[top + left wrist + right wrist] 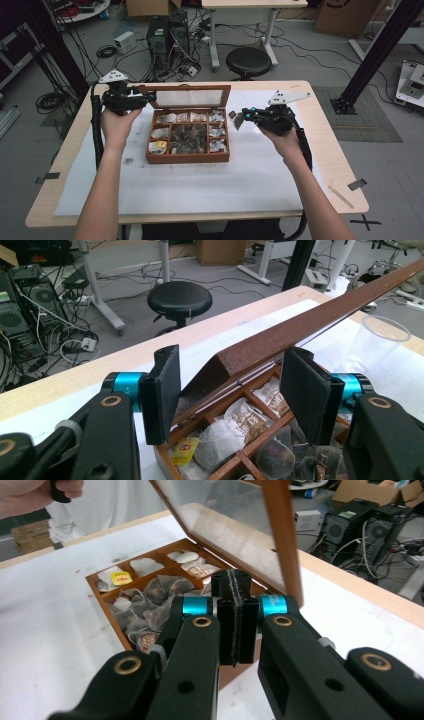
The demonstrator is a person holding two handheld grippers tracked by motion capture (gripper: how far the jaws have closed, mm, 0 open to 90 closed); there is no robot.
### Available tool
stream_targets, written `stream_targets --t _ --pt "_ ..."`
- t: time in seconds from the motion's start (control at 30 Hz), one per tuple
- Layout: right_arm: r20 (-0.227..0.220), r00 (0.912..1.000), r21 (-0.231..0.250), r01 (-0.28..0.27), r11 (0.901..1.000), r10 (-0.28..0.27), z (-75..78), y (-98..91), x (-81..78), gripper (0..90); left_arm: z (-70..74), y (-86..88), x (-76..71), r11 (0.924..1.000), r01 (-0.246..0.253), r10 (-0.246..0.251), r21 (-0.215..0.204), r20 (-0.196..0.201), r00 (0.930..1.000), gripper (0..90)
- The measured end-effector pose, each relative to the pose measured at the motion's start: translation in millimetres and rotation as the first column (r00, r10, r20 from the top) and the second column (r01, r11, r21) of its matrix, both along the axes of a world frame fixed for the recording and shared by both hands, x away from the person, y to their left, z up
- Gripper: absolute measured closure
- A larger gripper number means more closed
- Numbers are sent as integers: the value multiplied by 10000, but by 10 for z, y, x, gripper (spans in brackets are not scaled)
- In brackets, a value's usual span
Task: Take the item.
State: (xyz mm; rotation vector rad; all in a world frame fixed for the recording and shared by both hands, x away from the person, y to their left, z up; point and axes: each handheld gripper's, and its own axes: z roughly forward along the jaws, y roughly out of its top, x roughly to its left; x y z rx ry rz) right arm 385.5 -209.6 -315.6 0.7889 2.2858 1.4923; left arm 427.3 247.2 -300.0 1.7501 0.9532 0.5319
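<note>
Left gripper (230, 395) fingers spread astride the stiff lid (300, 335) corner; right gripper (239, 119) fingers pinch a light, crushable tea bag (237, 120) above the box (187, 157).

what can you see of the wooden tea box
The wooden tea box is reddish-brown, rectangular and split into compartments holding tea bags and sachets. Its hinged lid, a wood frame around a clear pane, stands open. It sits on the white mat. The left gripper straddles the lid's corner.

one wooden tea box (187, 157), two hand-held grippers, one stool (248, 60).
</note>
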Motion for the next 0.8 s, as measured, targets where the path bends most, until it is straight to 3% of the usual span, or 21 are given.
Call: stream_targets --t 0.53,0.8 --pt "182 9961 93 857 9963 -858 122 -401 53 900 0 -3 -1 10000 -23 23 -5 -11 10000 419" --pt "170 9910 49 1326 9912 -1327 149 -497 142 900 -2 -3 2 10000 -38 38 -14 -10 10000 418"
